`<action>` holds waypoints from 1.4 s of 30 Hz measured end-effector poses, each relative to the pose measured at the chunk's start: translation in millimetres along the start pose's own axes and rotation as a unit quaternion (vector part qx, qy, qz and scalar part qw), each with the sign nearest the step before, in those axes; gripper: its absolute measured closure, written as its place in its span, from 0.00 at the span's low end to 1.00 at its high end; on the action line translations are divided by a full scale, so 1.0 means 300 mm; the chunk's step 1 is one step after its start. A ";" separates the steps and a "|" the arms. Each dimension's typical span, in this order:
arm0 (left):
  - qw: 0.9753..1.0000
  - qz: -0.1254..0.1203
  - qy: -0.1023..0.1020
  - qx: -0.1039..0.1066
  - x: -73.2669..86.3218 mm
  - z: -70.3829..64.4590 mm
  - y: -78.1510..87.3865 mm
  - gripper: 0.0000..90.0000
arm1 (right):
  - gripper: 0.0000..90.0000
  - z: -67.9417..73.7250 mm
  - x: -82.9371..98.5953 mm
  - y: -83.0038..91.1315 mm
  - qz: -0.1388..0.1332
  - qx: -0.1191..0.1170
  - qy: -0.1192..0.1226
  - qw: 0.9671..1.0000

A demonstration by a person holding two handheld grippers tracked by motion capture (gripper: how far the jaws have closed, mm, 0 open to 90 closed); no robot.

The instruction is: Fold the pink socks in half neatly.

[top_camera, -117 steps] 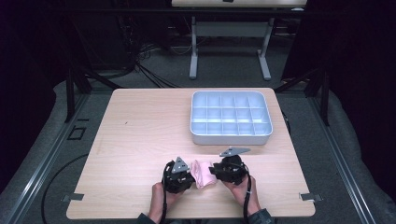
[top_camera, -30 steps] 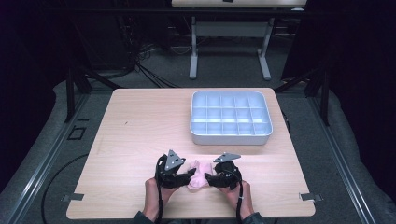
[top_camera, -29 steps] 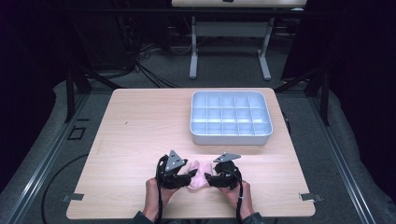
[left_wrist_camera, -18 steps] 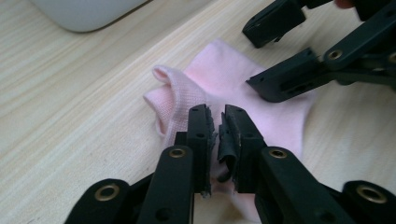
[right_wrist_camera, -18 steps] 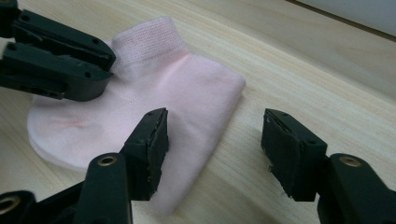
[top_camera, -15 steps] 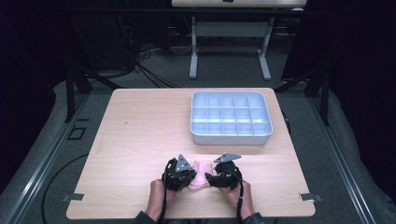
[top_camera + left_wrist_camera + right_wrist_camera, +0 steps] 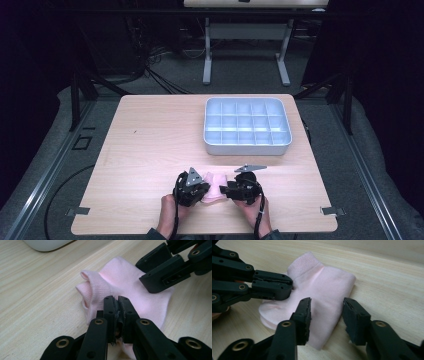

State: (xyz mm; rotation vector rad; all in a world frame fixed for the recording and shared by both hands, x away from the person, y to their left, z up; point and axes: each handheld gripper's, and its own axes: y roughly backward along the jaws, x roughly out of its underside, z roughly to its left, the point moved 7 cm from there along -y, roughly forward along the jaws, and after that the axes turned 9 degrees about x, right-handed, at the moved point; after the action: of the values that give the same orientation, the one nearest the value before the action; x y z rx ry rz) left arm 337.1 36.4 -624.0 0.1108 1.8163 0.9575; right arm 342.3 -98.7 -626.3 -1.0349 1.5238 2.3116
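A pink sock (image 7: 214, 184) lies folded on the wooden table near its front edge, between the two grippers. In the left gripper view the sock (image 7: 125, 282) shows its ribbed cuff, and my left gripper (image 7: 117, 311) has its jaws pressed together on the sock's near edge. From the right gripper view the sock (image 7: 324, 287) lies flat, and my right gripper (image 7: 325, 312) stands open with its jaws straddling the sock's near end. In the high view the left gripper (image 7: 204, 188) and the right gripper (image 7: 225, 190) face each other across the sock.
A pale blue tray (image 7: 247, 149) with several empty compartments stands at the back right of the table (image 7: 150, 145). Its rounded corner (image 7: 45, 243) appears at the top of the left gripper view. A person's hands hold both grippers at the table's front edge.
Both grippers have drawn closer together over the sock. The left gripper has shifted right onto the sock, which is now more bunched between them.
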 end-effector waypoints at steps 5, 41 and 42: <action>1.000 -0.001 0.000 0.000 0.000 -0.002 -0.001 0.95 | 0.86 0.000 -0.005 -0.010 0.012 0.006 -0.006 1.000; 0.999 0.004 -0.030 0.025 -0.080 -0.073 -0.110 0.95 | 0.93 -0.087 -0.017 0.151 -0.008 0.050 0.000 0.999; 0.999 0.003 -0.028 0.026 -0.079 -0.073 -0.111 0.95 | 0.93 -0.083 -0.021 0.151 -0.010 0.049 0.002 0.999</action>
State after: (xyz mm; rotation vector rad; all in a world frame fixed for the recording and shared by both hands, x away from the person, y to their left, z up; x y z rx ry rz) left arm 341.5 -9.7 -624.8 0.1738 1.7899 0.9031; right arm 335.3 -139.4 -594.9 -1.0270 1.6032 2.1991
